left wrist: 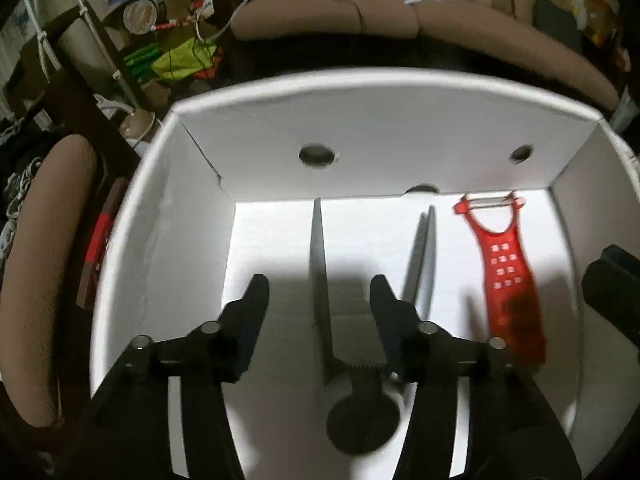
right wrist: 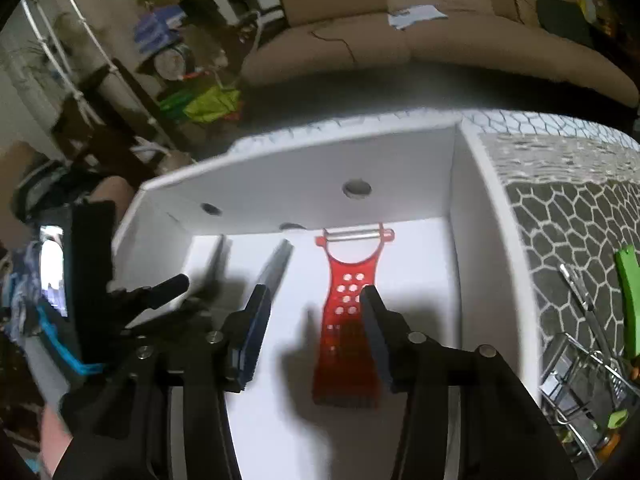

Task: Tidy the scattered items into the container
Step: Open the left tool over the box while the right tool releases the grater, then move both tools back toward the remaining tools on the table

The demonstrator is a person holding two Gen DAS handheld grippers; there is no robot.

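Fingers on my left gripper [left wrist: 318, 292] stand apart over the white box [left wrist: 160, 216], nothing pressed btwn them; scissors [left wrist: 344, 360] lie on the box floor right below the gap, untouched. Right gripper [right wrist: 312, 300] fingers also apart, hanging above the red peeler [right wrist: 348, 312], no contact w/ it that I can see.

Surface: worktop [right wrist: 568, 216] has a dark cover w/ pale honeycomb lines, seen right of the box. On it, well apart from the box, a wire rack [right wrist: 580, 364] w/ metal utensils and a green-handled tool [right wrist: 630, 300]. Box is plain white card, round holes in its far wall. Room behind: tan sofa [left wrist: 400, 12] across the back w/ paper on it, cluttered shelf corner at left w/ bright green fabric, white cord, dark wood frame. Tan cushion edge at far left in left view.

Scissors: long axis runs near-to-far, blades open in a narrow V, tips pointing at the far wall, round dark handle nearest me. Peeler: inside the box, right of the scissors, near the right wall; long axis also near-to-far, blade end touching or just short of the far wall (can't tell which), handle end toward me.
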